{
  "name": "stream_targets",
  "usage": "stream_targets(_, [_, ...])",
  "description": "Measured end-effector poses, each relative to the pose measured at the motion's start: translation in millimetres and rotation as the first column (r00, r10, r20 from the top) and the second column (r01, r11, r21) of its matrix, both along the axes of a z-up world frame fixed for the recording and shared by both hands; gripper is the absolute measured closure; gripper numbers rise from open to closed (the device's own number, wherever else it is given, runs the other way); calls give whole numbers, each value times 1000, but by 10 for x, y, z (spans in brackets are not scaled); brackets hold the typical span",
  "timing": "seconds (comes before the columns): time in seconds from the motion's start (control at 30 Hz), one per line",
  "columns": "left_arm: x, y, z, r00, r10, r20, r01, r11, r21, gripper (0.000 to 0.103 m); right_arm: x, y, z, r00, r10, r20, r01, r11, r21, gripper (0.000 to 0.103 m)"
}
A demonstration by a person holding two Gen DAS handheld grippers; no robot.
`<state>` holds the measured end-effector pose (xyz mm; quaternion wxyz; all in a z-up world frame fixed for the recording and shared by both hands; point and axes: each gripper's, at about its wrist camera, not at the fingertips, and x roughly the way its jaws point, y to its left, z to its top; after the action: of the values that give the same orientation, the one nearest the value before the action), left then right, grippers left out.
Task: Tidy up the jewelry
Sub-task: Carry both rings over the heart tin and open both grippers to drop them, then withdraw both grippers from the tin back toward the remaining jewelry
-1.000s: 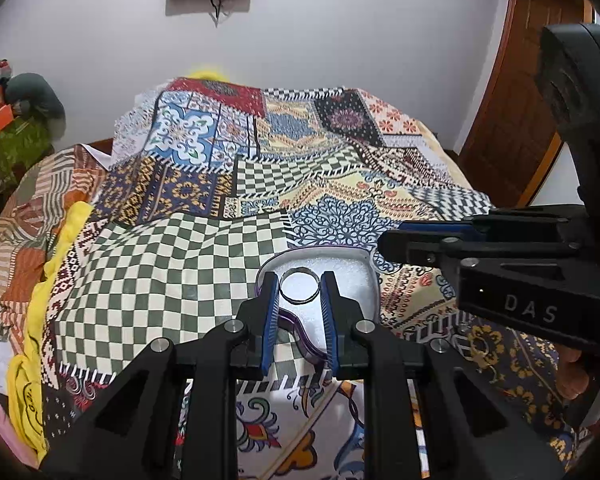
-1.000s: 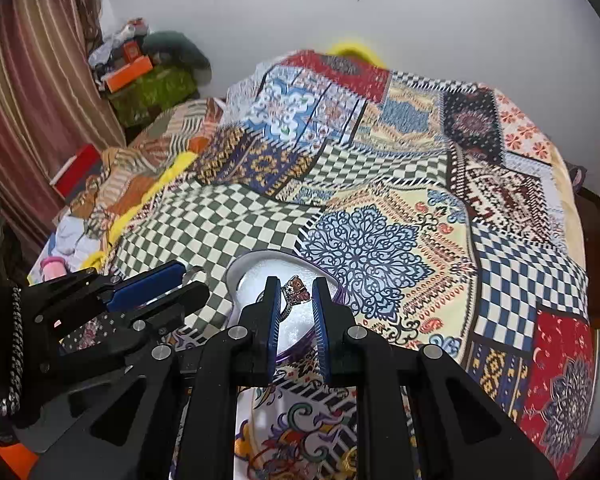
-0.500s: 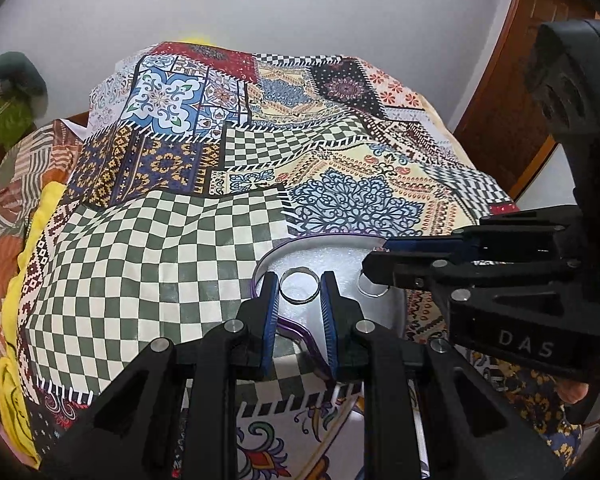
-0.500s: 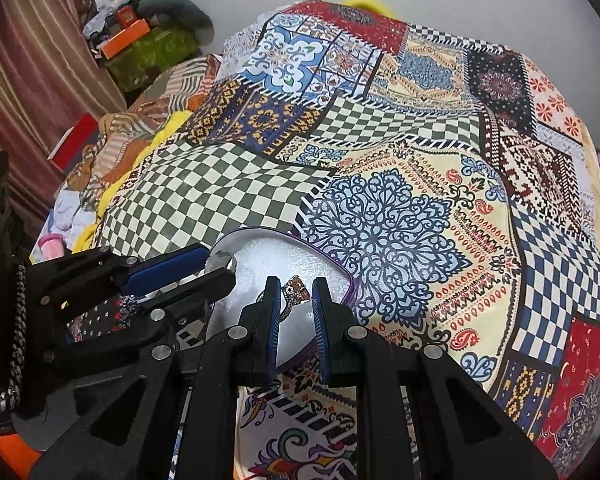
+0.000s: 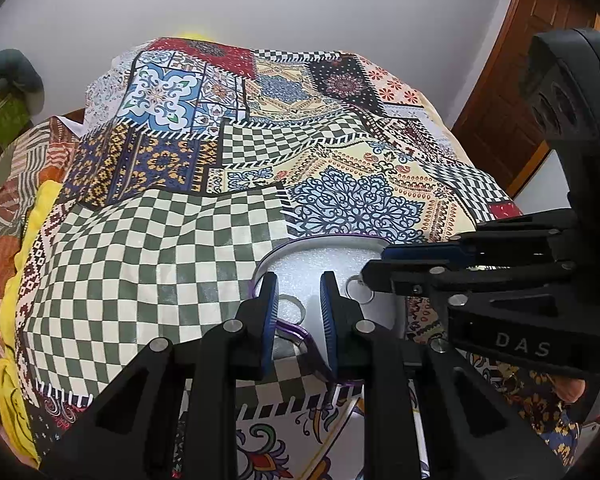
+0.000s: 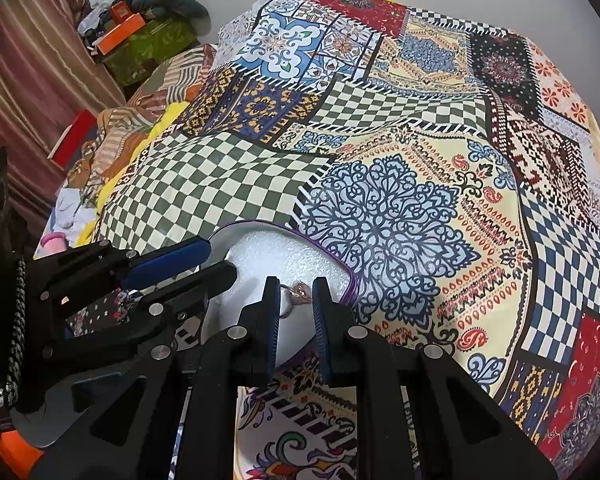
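Note:
A heart-shaped jewelry box [image 5: 332, 256] with white foam lining and a purple rim lies on the bed; it also shows in the right wrist view [image 6: 284, 252]. A plain silver ring [image 5: 290, 307] lies on the foam between the pads of my left gripper [image 5: 299, 280], which is open. A second ring [image 5: 360, 290] sits at the tips of my right gripper, seen from the side. In the right wrist view my right gripper [image 6: 295, 286] is slightly open around a ring with a reddish stone [image 6: 298, 291] resting on the foam.
A patchwork bedspread [image 6: 380, 208] covers the bed. Clothes and boxes [image 6: 140, 36] pile up at the far left by a striped curtain. A wooden door [image 5: 516, 92] stands at the right.
Both grippers have come lower and closer over the box. The left gripper's ring now lies on the foam, low between its pads. The stone ring sits lower between the right pads.

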<state>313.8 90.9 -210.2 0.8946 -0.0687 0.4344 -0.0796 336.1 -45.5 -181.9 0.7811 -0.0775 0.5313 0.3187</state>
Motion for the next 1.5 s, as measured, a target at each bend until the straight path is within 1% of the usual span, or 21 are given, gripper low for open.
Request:
stream_targets(0.1, [-51,38,62,1000,20,13,-20,1000,-7,83,-31,-18,50,1000,-6,16,6,1000,-3,84])
stream_targets(0.27, [-185,84,228,998,39,40,-40,999,4,82,-117,-92,183,999,-21,42,20,1000,21,82])
stream_targets(0.37, [-297,96,331,997,45,59,-46,999,19,79,-194,-129,271,997,-29,67,28,999,26,81])
stream_targets(0.43, [-387,94,397,996,49,72,-51,998,27,76,-258,-155,333,996,-34,87,32,999,30,77])
stream_targets(0.5, [-457,89,450,995,56,82,-59,998,34,74,-345,-189,411,992,-42,116,38,999,37,64])
stream_targets(0.57, [-552,73,509,994,54,91,-58,997,42,73,-431,-218,482,987,-52,150,46,998,44,59])
stream_targets(0.63, [-632,53,555,994,54,100,-59,997,51,70,-536,-244,564,981,-55,186,47,998,44,59])
stream_targets(0.73, [-774,23,627,992,56,115,-63,996,61,65,-647,-282,646,974,-66,215,56,997,52,59])
stream_targets(0.9, [-980,-23,705,991,55,120,-62,997,56,65,-836,-378,746,969,-81,233,65,995,78,58])
stream_targets(1.07, [-1138,-74,722,992,49,118,-56,997,56,65,-1020,-476,778,959,-89,269,74,995,66,58])
stream_targets(1.27, [-1333,-179,631,995,44,92,-47,998,37,65,-1209,-684,750,951,-115,288,102,993,60,58])
stream_targets(1.5, [-1447,-385,477,999,8,54,-9,999,33,65,-1345,-908,632,949,-145,279,140,989,40,58])
